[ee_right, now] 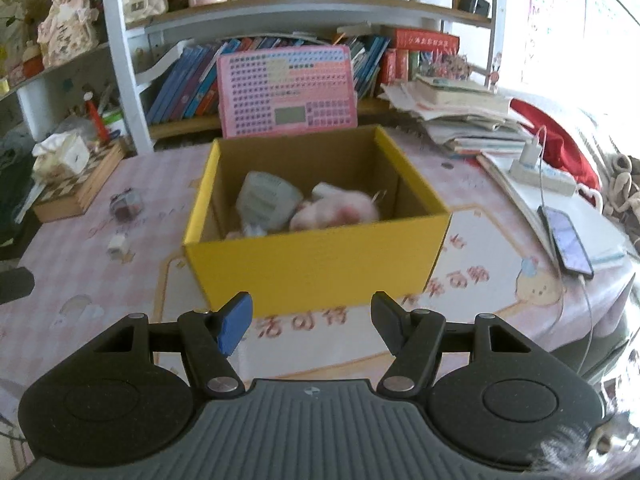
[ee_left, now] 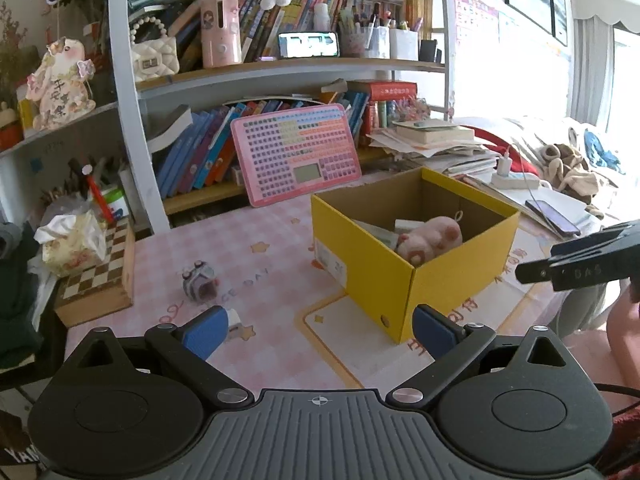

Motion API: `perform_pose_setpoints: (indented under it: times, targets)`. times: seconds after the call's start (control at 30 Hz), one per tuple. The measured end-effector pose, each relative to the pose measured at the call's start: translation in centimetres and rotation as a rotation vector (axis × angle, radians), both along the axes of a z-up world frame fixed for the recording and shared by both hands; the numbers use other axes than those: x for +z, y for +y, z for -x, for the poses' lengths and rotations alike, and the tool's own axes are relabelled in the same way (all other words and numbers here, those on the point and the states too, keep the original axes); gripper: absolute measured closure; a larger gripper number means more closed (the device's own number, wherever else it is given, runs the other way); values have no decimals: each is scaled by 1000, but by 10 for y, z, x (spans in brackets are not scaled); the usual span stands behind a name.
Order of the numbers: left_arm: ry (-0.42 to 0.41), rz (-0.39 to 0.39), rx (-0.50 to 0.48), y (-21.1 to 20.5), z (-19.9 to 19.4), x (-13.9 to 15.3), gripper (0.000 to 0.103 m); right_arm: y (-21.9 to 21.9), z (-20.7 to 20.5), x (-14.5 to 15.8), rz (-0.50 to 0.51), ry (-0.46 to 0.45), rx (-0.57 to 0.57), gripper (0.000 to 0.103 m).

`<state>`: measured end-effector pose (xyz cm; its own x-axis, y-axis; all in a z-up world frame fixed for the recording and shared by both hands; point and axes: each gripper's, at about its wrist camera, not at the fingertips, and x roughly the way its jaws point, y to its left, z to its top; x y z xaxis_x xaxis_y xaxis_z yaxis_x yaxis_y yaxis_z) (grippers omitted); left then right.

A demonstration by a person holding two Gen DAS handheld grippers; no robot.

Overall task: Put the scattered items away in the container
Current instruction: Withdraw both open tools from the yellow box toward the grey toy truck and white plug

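A yellow cardboard box [ee_left: 452, 276] stands on the pink tablecloth; it also shows in the right wrist view [ee_right: 316, 264]. Inside lie a pink plush toy [ee_left: 434, 238] [ee_right: 336, 210] and a grey-white packet [ee_right: 266, 198]. A small grey cube toy [ee_left: 198, 280] [ee_right: 126, 206] and a small white item [ee_left: 235, 322] [ee_right: 118, 245] lie on the table left of the box. My left gripper [ee_left: 320, 330] is open and empty, its left finger just in front of the white item. My right gripper [ee_right: 314, 322] is open and empty, in front of the box's near wall.
A checkerboard box [ee_left: 98, 288] with a tissue pack sits at the left edge. A pink keyboard toy [ee_left: 296, 152] leans on the bookshelf behind. Stacked books and papers [ee_right: 460, 116], a power strip [ee_right: 540, 174] and a phone [ee_right: 566, 240] lie at the right.
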<state>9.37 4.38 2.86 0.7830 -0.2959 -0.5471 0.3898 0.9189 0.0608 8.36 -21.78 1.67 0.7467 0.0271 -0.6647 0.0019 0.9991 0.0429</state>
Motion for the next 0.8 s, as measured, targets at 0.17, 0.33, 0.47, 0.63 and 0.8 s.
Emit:
perform_pose_setpoints:
  times: [0.17, 0.33, 0.47, 0.63, 0.8]
  targets:
    - [6, 7, 10, 11, 6, -1, 3, 12, 8, -5, -1, 20, 5, 39]
    - [14, 15, 18, 18, 9, -2, 3, 19, 11, -9, -1, 37, 7, 39]
    - [22, 20, 22, 22, 10, -4, 3, 24, 12, -12, 5, 51, 12, 39]
    - [34, 23, 29, 26, 9, -9, 3, 28, 13, -16, 9, 72, 14, 39]
    - [52, 27, 52, 32, 9, -18, 3, 39, 13, -21, 11, 79, 29, 39]
